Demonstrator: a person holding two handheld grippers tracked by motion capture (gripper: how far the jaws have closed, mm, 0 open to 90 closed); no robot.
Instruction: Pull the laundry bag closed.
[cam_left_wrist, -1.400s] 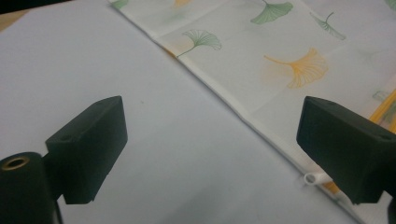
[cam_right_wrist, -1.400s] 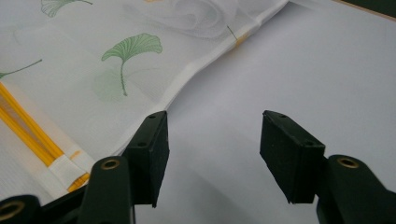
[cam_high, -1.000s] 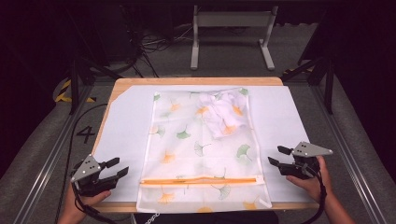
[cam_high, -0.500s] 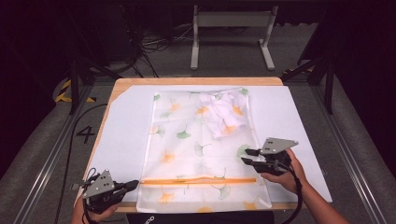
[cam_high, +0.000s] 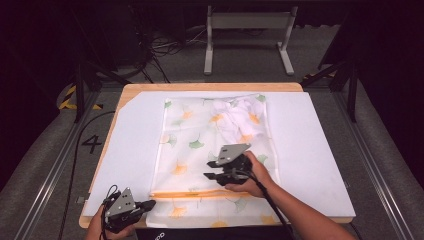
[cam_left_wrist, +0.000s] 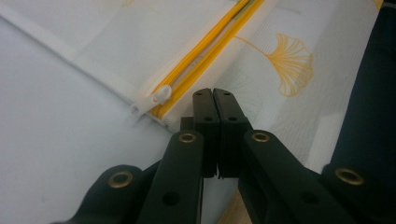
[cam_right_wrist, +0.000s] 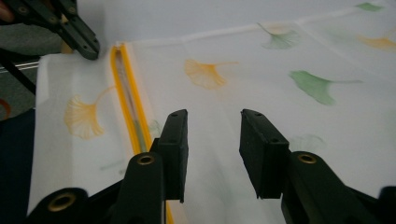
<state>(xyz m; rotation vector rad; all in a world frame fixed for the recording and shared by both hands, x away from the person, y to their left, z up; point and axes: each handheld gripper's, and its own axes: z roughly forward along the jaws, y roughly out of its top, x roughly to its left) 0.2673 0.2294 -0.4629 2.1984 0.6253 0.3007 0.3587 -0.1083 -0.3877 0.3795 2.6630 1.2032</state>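
A white mesh bag (cam_high: 200, 140) printed with ginkgo leaves lies flat on a white sheet. An orange zipper (cam_high: 200, 194) runs across its near end, and a crumpled white cloth (cam_high: 235, 120) shows inside at the far right. My left gripper (cam_high: 150, 204) is shut at the bag's front-left corner. Its tips (cam_left_wrist: 215, 95) sit on the mesh just beside the white zipper pull (cam_left_wrist: 159, 96); I cannot tell whether fabric is pinched. My right gripper (cam_high: 210, 170) is open and hovers low over the bag's middle, its jaws (cam_right_wrist: 212, 135) just past the zipper (cam_right_wrist: 126, 102).
The white sheet (cam_high: 310, 150) covers a wooden table (cam_high: 210, 87). The table's front edge is close behind both hands. A metal stand (cam_high: 247, 40) and cables lie on the floor beyond. Aluminium rails (cam_high: 370, 165) flank the table.
My left gripper has moved right to the bag's front-left corner and is down at the zipper end. My right gripper has travelled left from the sheet's right side to over the bag's middle.
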